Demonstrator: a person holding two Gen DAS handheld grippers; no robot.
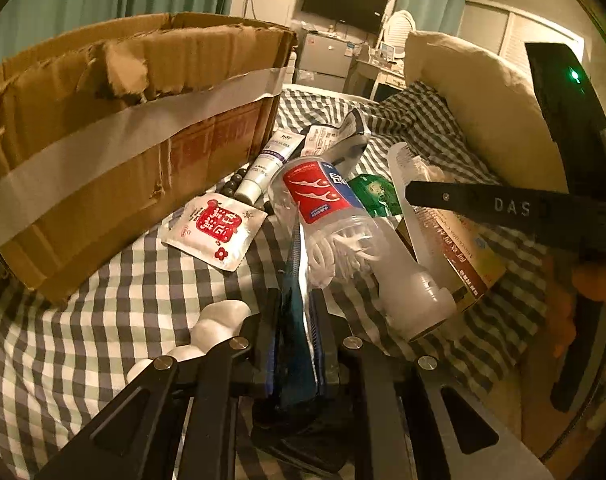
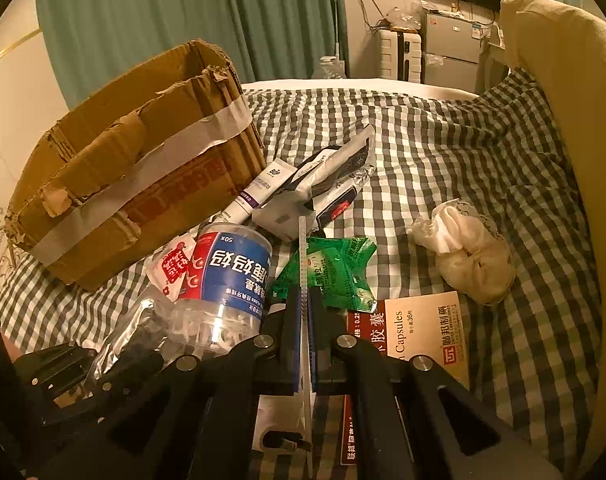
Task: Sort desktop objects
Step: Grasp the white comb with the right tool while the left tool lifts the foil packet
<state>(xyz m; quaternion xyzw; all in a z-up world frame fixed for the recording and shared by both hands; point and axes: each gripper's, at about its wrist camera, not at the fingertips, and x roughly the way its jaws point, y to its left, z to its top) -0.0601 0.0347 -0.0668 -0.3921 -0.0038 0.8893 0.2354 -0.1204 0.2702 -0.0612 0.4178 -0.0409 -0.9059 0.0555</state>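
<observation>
The cardboard box [image 1: 115, 132] serves as the landmark: it stands open-topped on the checked bedcover [image 1: 83, 320], and the clutter to be sorted lies in a heap just beside its taped front wall. Nearest that wall are a red-and-white sachet [image 1: 215, 232], a white tube [image 1: 263, 168] and a string of dark beads [image 1: 233, 190]; farther from the box lie a clear floss-pick jar [image 1: 335, 216], a green packet [image 2: 331, 272], a capsule carton [image 2: 419, 328] and, well apart, a crumpled tissue [image 2: 467, 256]. The left gripper [image 1: 297, 320] has its fingers drawn narrow on a thin silvery foil pouch [image 1: 297, 264], which stands edge-up between them, beside the jar. The right gripper [image 2: 303, 320] is closed fully on a slim white comb-like strip [image 2: 302, 248], which rises from the pads over the green packet. Both holds appear made, so the step in hand is judged to be the pick-up with carrying not yet begun. The next move calls for lifting each piece clear of the heap without dragging the jar or packet, then taking it over the torn rim of the box before release. The thin pieces are judged liable to slip or pivot in the pads. The inside of the box is not visible.
</observation>
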